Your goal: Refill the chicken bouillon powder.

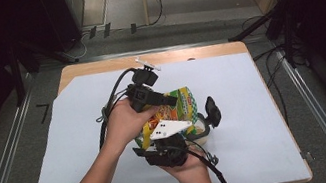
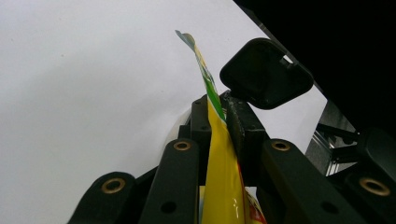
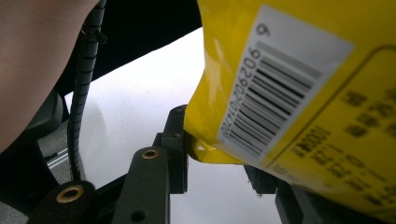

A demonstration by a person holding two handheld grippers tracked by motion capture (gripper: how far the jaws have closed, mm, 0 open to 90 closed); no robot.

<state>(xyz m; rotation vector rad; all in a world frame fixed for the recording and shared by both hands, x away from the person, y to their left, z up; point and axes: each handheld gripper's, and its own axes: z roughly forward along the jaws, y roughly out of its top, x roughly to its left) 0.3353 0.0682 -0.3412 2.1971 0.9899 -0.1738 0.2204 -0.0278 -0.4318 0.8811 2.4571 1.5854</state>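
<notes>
Yellow snack packet [image 1: 174, 110], printed with green and red at its top, hangs above the middle of the table, caught between both grippers. The left gripper [image 2: 219, 121] has its two black jaws pressed flat against the packet's thin edge, which stands up between them with a green-tipped corner poking past. The right gripper [image 3: 217, 149] shows the packet's lower corner sitting between its jaws, touching the left one; the far jaw is mostly hidden behind the barcode panel, so I cannot tell whether that grip is fully closed. In the high view the left hand [image 1: 123, 121] wraps the left gripper from the left side of the packet, and the right hand [image 1: 189, 168] cradles the right gripper, with its grey three-cornered plate [image 1: 170, 128], from below. A clear bowl [image 1: 202, 133] sits on the sheet just beside and partly under the packet, at its right.

Under everything lies a pale blue-white sheet [image 1: 254, 131] that covers nearly all of the wooden table [image 1: 205, 52]; only a strip of wood shows along the far edge and the corners. Metal rails [image 1: 5, 160] run along both sides of the table over grey carpet. Beyond the far edge, cables trail across the floor [image 1: 200, 26] toward a light wooden panel, and dark equipment stands in the shadows at left and right.
</notes>
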